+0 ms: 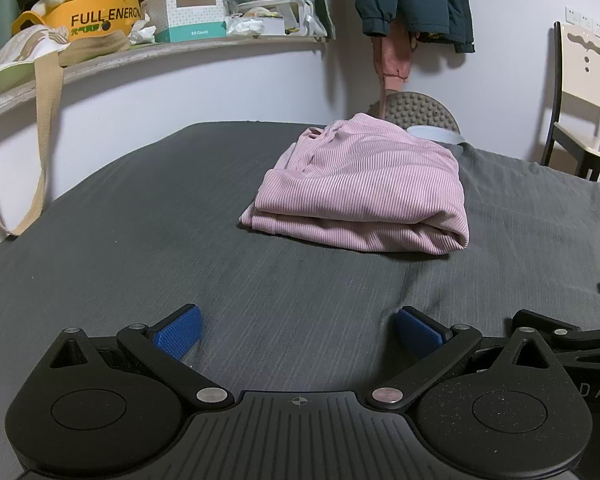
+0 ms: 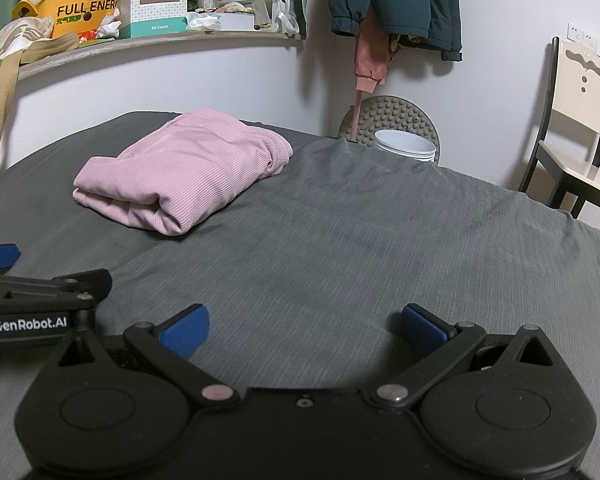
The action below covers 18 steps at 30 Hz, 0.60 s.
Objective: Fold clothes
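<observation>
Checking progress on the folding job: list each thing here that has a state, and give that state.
Pink garment: folded, lying on the grey bedsheet, untouched.
Left claw: open, empty.
Right claw: open, empty.
Teal tissue box: opened, on the shelf.
Dark jacket: hanging on the wall.

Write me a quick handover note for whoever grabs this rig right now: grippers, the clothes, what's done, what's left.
Left gripper: open, empty, low over the grey bed cover.
Right gripper: open, empty, beside the left one.
Pink ribbed garment: folded into a compact stack on the cover, ahead of both grippers, touched by neither.
Done: this garment looks folded.
Left: no other loose clothes in view on the bed; check outside these views.
</observation>
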{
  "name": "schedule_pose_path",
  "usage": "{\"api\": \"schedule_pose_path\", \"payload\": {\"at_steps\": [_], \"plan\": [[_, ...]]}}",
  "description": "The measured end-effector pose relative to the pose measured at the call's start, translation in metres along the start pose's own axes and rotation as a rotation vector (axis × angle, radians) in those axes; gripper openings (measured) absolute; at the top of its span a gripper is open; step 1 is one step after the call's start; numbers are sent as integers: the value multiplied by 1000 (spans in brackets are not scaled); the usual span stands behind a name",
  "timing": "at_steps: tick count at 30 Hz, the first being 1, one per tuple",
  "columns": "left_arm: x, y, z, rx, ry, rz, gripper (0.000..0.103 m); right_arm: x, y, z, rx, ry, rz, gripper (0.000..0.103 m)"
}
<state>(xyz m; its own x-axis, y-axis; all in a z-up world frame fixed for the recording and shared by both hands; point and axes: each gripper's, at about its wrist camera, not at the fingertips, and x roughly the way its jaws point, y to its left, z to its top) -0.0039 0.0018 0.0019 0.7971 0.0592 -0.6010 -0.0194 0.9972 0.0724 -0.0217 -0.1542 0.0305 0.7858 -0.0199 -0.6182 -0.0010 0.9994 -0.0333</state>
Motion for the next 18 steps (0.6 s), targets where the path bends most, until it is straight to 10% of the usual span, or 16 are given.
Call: {"api": "schedule_pose_path", "payload": {"at_steps": [18], "plan": [[1, 1, 0, 0, 0, 0, 103, 0, 0, 0, 0, 0, 0, 103]]}}
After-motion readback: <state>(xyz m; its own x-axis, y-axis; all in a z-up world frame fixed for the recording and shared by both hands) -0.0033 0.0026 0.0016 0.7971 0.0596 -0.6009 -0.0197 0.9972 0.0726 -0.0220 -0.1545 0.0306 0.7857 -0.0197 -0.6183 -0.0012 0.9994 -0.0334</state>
